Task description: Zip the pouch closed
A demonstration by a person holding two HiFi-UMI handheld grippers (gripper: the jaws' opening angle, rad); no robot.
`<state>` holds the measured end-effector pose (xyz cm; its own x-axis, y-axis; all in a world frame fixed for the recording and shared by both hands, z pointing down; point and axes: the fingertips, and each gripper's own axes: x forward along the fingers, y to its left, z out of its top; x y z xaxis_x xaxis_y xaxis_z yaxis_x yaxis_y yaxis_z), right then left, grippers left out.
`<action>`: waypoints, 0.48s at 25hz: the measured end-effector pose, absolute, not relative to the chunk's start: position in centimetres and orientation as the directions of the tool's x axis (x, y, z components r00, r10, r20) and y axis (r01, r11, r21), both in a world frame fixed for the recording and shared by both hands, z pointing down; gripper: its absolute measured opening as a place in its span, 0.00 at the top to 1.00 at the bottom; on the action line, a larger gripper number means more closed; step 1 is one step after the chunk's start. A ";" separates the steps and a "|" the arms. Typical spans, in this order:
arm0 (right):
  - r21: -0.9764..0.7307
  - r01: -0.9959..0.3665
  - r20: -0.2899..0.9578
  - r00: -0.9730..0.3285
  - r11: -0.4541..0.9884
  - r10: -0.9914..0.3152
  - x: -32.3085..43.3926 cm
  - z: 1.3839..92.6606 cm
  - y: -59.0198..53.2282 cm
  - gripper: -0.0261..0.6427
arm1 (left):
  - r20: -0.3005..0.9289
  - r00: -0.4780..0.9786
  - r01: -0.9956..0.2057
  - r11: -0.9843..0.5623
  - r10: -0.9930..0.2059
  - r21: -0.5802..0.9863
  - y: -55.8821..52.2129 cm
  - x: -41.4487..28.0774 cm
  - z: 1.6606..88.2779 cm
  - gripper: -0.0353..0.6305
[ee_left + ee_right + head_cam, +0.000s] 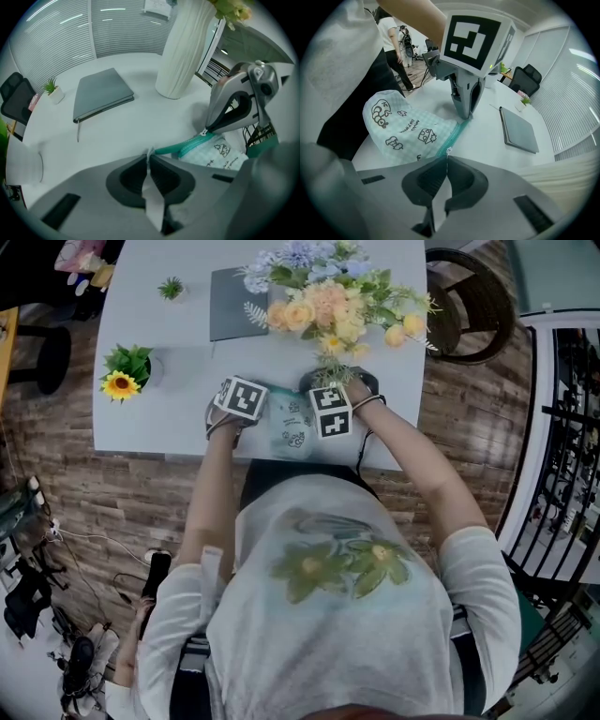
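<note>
A pale green checked pouch (289,427) with cartoon prints lies on the white table (178,343) near its front edge, between my two grippers. Its teal zipper band (453,133) runs from one gripper to the other. My left gripper (150,157) is shut on the pouch's end tab, a thin strip of fabric pinched between the pads. My right gripper (446,157) is shut on the small zipper pull (448,151) at the other end of the band. In the left gripper view the right gripper (205,132) points down at the pouch (215,152). Both point steeply down.
A white vase (185,47) of yellow and blue flowers (328,296) stands just behind the pouch. A grey closed notebook (234,301) lies at the back, a sunflower pot (127,371) at the left, a tiny green plant (171,287) far back. A dark chair (469,306) stands at the right.
</note>
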<state>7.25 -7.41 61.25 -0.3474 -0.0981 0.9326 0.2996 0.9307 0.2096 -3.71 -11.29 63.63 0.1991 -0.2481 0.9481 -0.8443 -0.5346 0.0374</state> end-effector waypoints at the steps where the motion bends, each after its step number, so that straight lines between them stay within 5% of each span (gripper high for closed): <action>1: 0.210 0.303 0.934 -0.343 0.929 -0.099 7.5 61.4 -7.4 0.93 | 0.948 0.202 -0.846 -0.531 -0.246 0.043 -11.2 -3.6 63.7 0.91; 12: 0.231 0.278 0.902 -0.421 0.932 -0.099 8.3 61.7 -6.6 0.93 | 0.951 0.226 -0.865 -0.492 -0.210 0.097 -10.1 -3.0 64.7 0.91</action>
<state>8.31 -6.56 61.73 -0.4205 -0.0986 0.9019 0.2777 0.9324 0.2315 -3.01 -10.11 64.66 0.2255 -0.2096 0.9514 -0.8652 -0.4919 0.0968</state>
